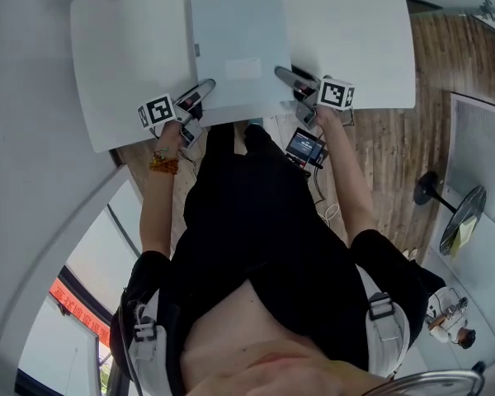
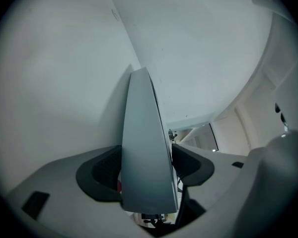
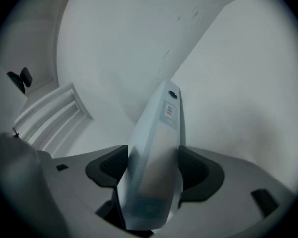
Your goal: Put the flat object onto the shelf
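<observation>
A flat pale grey-blue case [image 1: 239,48] lies over the white shelf top [image 1: 124,48], its near edge toward me. My left gripper [image 1: 205,87] holds the case's near left corner, and my right gripper [image 1: 285,74] holds the near right corner. In the left gripper view the case [image 2: 144,152] stands edge-on between the dark pads [image 2: 102,170], which touch both its faces. In the right gripper view the case [image 3: 156,152], with a small label near its far end, sits squeezed between the pads [image 3: 191,165]. Whether the case rests on the shelf I cannot tell.
A grey wall runs along the left of the shelf top. Wooden floor [image 1: 388,147] lies to the right, with a standing fan [image 1: 458,213] on it. A small device with a screen [image 1: 305,145] hangs just below the right gripper. A white slatted panel [image 3: 49,118] shows at left.
</observation>
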Tool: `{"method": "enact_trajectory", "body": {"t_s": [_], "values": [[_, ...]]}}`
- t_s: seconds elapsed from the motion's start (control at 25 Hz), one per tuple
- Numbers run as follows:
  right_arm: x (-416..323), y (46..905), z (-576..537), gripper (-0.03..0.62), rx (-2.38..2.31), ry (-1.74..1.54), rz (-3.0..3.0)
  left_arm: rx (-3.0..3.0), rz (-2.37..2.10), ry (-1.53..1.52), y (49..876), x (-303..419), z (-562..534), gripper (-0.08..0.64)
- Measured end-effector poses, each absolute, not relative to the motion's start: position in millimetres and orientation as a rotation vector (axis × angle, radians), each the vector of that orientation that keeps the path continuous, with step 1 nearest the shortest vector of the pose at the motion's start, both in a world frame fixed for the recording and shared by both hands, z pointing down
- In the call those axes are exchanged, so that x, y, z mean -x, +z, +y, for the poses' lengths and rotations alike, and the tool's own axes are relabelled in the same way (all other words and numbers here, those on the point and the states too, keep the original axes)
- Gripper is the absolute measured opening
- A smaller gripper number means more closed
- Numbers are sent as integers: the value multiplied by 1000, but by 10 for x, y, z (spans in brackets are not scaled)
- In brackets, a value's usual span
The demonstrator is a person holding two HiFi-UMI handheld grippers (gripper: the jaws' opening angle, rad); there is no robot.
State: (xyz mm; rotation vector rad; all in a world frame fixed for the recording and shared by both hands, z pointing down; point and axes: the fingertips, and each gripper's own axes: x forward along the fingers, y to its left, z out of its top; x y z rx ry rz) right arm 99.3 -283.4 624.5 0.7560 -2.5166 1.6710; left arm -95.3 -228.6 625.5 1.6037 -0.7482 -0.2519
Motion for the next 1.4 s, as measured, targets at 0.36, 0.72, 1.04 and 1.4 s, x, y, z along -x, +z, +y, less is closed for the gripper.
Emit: {"method": "enact_trajectory", "body": {"t_s": [0.36,0.72,1.04,1.4], "values": [[-984,6301,-2808,291,-747,1483,-2477,-1685,-759,-2,6350,914,-2108,321],[-988,6215,-2710,291,-738,1432,-2468,-1741,-917,85,6172,1133,-2023,337],[-960,6236,-2444,291,-692,1322,-2431,-1720,-947,96,6303,1108,-1844,336],[-897,6357,-2649,291,-769,1267,-2404,-1735,-997,101,6373,1145,-2067,253]]}}
